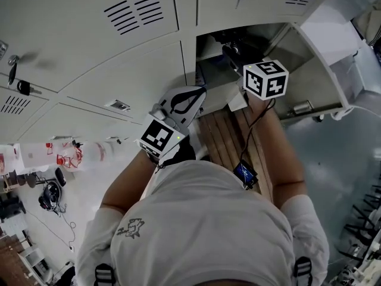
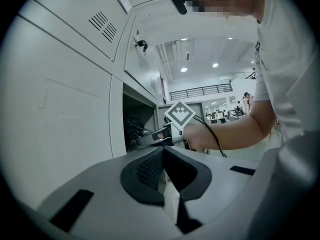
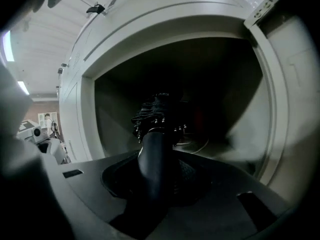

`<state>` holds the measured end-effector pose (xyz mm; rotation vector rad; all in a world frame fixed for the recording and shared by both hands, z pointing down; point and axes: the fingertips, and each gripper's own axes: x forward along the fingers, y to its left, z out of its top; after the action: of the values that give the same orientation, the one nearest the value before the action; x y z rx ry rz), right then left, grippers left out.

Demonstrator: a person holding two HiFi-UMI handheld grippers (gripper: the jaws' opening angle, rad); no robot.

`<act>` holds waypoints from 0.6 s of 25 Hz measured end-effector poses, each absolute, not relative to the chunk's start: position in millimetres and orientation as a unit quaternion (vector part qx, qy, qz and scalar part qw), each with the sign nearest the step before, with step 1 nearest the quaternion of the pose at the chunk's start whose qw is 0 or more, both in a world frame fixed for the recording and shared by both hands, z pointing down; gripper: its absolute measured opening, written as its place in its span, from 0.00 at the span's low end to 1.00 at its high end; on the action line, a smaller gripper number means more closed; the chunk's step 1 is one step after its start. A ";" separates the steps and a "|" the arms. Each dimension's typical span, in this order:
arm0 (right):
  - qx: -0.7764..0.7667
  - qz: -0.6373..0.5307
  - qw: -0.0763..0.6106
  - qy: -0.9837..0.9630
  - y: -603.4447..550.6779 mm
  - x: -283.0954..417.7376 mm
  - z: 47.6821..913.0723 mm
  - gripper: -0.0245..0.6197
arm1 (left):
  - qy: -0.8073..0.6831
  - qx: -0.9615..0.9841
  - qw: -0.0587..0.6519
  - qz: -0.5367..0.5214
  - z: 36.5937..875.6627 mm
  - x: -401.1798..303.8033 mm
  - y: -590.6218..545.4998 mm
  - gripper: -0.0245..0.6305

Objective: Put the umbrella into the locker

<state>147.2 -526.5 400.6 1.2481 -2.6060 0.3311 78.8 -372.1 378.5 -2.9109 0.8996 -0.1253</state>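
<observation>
A black folded umbrella (image 3: 156, 134) sits by its handle between the jaws of my right gripper (image 3: 159, 184), which is shut on it. The bunched canopy points into the dark open locker (image 3: 215, 84). In the head view the right gripper's marker cube (image 1: 266, 79) is at the locker's (image 1: 208, 43) mouth. In the left gripper view the umbrella's canopy (image 2: 132, 129) is just inside the compartment. My left gripper (image 1: 199, 92) hangs left of the opening in front of a closed door, shut and holding nothing, as its own view (image 2: 162, 151) shows.
The locker's door (image 1: 333, 34) stands swung open at the right. Closed grey lockers (image 1: 89, 58) fill the left, one with a key (image 1: 18, 85) in it. A wooden bench (image 1: 229, 139) lies under my arms. A cable runs along the right forearm (image 1: 256, 124).
</observation>
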 end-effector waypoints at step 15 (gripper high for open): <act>0.452 0.100 0.171 -0.870 -603.7 123.8 410.6 0.26 | 0.304 -0.952 0.033 -0.030 374.2 78.6 -383.7 0.05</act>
<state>123.8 -603.7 410.6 1.2825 -2.4707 0.2834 78.6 -383.7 374.2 -2.9293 0.9346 -0.0921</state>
